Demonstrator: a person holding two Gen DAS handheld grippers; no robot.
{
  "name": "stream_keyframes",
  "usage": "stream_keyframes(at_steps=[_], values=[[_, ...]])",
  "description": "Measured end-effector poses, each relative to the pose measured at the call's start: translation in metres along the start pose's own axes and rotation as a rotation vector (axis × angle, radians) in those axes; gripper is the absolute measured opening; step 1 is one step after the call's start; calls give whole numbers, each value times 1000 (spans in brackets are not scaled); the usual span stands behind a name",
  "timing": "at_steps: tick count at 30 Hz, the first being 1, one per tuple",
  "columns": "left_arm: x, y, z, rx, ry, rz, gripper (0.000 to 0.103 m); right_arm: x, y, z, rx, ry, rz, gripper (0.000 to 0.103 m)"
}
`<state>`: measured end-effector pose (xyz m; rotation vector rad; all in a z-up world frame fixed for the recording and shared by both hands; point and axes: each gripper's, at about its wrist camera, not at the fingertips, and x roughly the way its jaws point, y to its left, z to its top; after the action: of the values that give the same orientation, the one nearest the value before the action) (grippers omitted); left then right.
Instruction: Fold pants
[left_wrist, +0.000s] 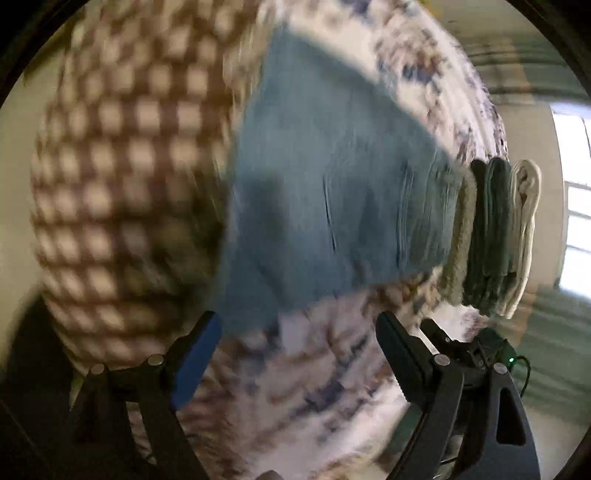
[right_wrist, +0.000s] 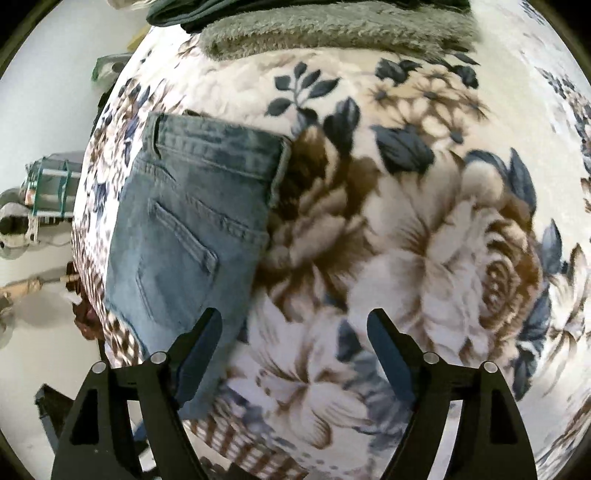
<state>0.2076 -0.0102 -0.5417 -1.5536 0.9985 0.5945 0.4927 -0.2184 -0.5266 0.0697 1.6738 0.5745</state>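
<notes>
Light blue jeans (right_wrist: 192, 229) lie folded on a floral blanket (right_wrist: 424, 240), waistband toward the far side, back pocket up. They also show, blurred, in the left wrist view (left_wrist: 332, 192). My right gripper (right_wrist: 295, 328) is open and empty, just above the blanket at the jeans' near right edge. My left gripper (left_wrist: 299, 332) is open and empty, a little short of the jeans' near edge. The other gripper (left_wrist: 461, 354) shows at the lower right of the left wrist view.
A stack of folded clothes, grey, dark green and cream (left_wrist: 495, 236), sits beyond the jeans; its fuzzy grey bottom piece (right_wrist: 332, 33) shows in the right wrist view. A brown checked blanket part (left_wrist: 122, 192) lies to the left. The bed edge and floor clutter (right_wrist: 44, 199) are left.
</notes>
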Motion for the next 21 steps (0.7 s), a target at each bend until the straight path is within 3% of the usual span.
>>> stream_keyframes(at_steps=[3, 7, 10, 15, 17, 19, 21], values=[[31, 2, -4, -88, 31, -41, 85, -1, -15, -4, -13, 2, 6, 83], [62, 17, 8, -288, 16, -123, 85, 5, -30, 4, -19, 7, 45, 83], [65, 24, 19, -402, -33, -138, 84, 21, -41, 17, 21, 15, 115, 83], [54, 24, 30, -489, -85, -176, 82, 55, -40, 48, 62, 9, 254, 83], [49, 23, 32, -501, -114, -176, 71, 68, -35, 61, 73, -7, 298, 83], [46, 21, 34, -494, -135, -147, 40, 79, -30, 73, 92, -23, 326, 83], [47, 19, 36, -467, -142, -129, 33, 87, -25, 81, 101, -31, 353, 83]])
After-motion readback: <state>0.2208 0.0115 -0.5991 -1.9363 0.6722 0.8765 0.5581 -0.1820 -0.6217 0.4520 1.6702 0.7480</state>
